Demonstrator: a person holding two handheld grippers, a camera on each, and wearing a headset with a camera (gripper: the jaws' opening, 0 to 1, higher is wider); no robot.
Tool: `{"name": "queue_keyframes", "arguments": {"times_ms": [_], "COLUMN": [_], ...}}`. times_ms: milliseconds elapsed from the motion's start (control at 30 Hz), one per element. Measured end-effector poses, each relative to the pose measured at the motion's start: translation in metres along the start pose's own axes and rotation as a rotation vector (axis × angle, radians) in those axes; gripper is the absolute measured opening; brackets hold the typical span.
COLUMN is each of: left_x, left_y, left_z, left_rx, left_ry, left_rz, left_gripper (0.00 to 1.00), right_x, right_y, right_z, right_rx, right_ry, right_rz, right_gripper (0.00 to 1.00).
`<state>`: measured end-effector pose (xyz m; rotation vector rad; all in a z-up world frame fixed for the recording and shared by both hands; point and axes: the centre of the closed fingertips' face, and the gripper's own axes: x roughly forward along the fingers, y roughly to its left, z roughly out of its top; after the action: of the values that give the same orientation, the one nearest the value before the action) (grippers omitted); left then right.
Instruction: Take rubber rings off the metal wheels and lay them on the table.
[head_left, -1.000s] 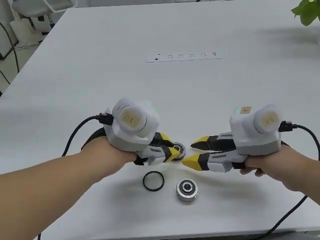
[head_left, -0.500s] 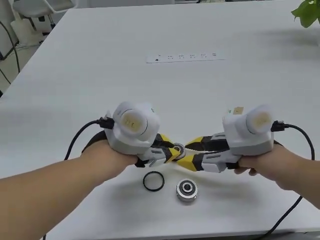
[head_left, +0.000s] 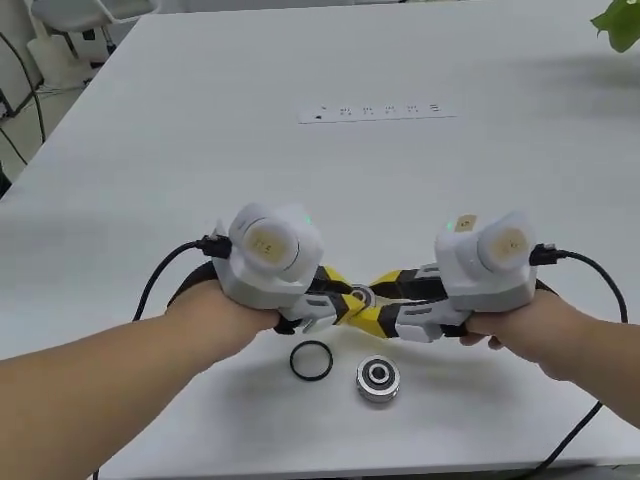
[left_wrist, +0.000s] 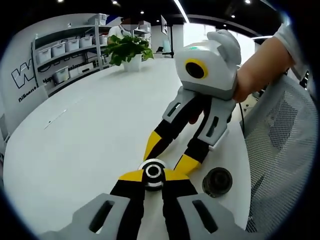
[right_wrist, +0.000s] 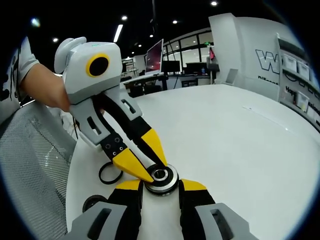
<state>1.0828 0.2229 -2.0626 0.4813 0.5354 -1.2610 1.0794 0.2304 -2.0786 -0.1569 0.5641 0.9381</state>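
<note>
- Two wheels in play. The ringed wheel sits between both tools, and the dark band on its rim reads as a rubber ring not yet off.
- Left tool is clamped on that wheel. I read it as the vise, so the other side has something to pull against.
- Right tool meets it nose to nose, jaws spread either side of the rim. I can't tell whether they've pinched yet. My guess is it's lined up to catch the ring's edge.
- One loose ring lies flat on the table just beside a bare wheel. That pair looks done.
- Next move needs a bite on rubber only. If it grabs metal, the wheel could twist out.
</note>
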Motion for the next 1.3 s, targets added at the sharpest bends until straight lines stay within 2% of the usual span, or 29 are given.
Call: {"name": "queue_keyframes", "arguments": {"times_ms": [367, 1300], "left_x": [0.000, 0.000], "left_y": [0.000, -0.003], "left_z": [0.000, 0.000], "left_rx": [-0.004, -0.015], "left_ry": [-0.004, -0.010], "left_rz": [0.004, 0.001], "left_gripper": [0.07, 0.07], "right_x": [-0.003, -0.011], "right_y": [0.001, 0.002], "right_z": [0.000, -0.006], "right_rx": [-0.028, 0.008], "right_ry": [0.002, 0.011], "right_rz": [-0.007, -0.004], "right_gripper": [0.23, 0.18]}}
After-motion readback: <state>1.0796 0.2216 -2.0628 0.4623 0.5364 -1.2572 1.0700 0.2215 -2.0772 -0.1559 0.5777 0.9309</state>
